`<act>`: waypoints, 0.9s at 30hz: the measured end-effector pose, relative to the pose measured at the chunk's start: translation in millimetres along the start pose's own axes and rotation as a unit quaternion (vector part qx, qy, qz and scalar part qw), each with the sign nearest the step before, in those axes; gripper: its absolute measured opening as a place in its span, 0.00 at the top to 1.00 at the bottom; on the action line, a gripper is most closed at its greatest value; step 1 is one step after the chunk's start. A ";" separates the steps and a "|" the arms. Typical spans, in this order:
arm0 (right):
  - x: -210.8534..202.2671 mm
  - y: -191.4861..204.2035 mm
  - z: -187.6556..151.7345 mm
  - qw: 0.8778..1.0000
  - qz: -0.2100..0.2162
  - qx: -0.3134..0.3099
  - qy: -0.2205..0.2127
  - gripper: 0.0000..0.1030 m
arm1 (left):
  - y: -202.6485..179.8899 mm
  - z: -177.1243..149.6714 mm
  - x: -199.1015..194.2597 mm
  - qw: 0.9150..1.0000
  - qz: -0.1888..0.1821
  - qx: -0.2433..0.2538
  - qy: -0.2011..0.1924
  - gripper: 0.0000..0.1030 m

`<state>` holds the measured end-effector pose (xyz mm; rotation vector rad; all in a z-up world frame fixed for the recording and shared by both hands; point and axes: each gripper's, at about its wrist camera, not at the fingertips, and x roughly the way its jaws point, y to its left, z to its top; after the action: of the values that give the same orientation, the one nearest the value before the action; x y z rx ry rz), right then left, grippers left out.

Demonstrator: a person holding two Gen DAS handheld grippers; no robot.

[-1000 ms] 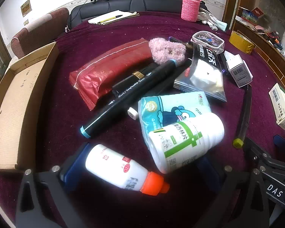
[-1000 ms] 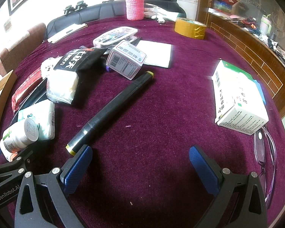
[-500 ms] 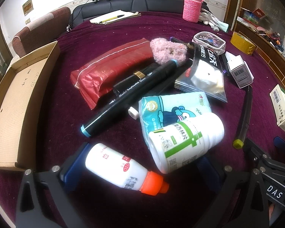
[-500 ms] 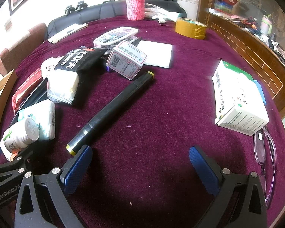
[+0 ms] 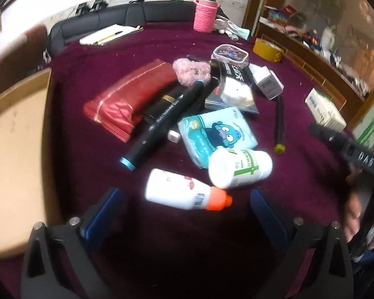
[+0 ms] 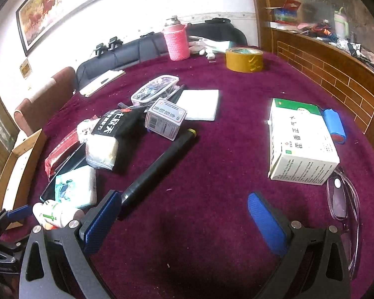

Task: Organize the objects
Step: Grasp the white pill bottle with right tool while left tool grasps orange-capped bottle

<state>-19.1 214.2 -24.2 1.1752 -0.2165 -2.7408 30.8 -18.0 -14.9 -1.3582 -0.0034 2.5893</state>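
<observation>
On the maroon bench [image 6: 212,174], both tools hover with their jaws spread wide and holding nothing. Ahead of the left gripper [image 5: 184,209] lies the main clutter: a white bottle with an orange cap [image 5: 184,194] just in front of the blue pads, a green-labelled pill bottle [image 5: 239,168] beside it, a teal tissue pack [image 5: 217,132], a long black marker with a blue end [image 5: 164,124] and a red foil pouch [image 5: 129,99]. A shallow cardboard tray [image 5: 15,154] sits at the bench's left edge, apparently bare, and seems the likely place for the things to go.

The right gripper [image 6: 184,214] has its left pad touching or just beside the near end of a black marker with a yellow tip [image 6: 159,167]; a white and green medicine box [image 6: 299,144] lies well off to its right, with spectacles [image 6: 344,199] beside that.

I judge this an early step, a choosing of the first piece. Next, either tool must centre one item between its jaws: the orange-capped bottle for the left, the yellow-tipped marker for the right. The marker lies slantwise, so the right tool would need to shift left and turn across it before closing.
</observation>
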 end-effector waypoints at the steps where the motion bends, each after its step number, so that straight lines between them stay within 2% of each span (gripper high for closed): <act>1: 0.0 -0.2 0.4 1.000 0.004 0.002 0.000 0.00 | -0.8 1.2 -1.3 1.000 -0.004 0.005 0.000 0.05; 3: -0.7 -1.9 0.4 1.000 0.005 0.005 -0.001 0.00 | -4.2 2.1 -5.8 1.000 -0.011 0.024 -0.007 0.13; 5: -0.4 -2.0 0.3 1.000 0.008 0.004 0.002 0.00 | -6.3 4.5 -6.2 0.999 0.008 0.045 -0.008 0.23; 7: -0.4 -1.8 -0.3 1.000 0.006 0.002 0.001 0.00 | -8.5 8.0 -2.9 0.998 0.009 0.062 -0.005 0.23; 16: 0.3 -2.1 -0.3 1.000 0.008 0.003 0.000 0.00 | -15.5 5.9 15.2 0.997 0.013 0.076 0.020 0.23; 19: 0.6 -2.3 -0.2 1.000 0.010 0.002 -0.002 0.00 | -15.4 4.2 22.2 0.997 0.014 0.074 0.023 0.23; 22: -0.4 -2.1 -0.3 1.000 0.015 0.002 -0.005 0.00 | -12.7 4.3 23.6 0.998 0.015 0.062 0.017 0.30; 27: -3.5 7.0 -1.1 0.999 0.028 -0.026 -0.013 0.00 | -6.1 -1.1 15.0 0.999 -0.002 0.046 0.014 0.30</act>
<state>-15.3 208.0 -21.2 1.1031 -0.1769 -2.6973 24.7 -9.2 -27.0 -1.3603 0.1162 2.5330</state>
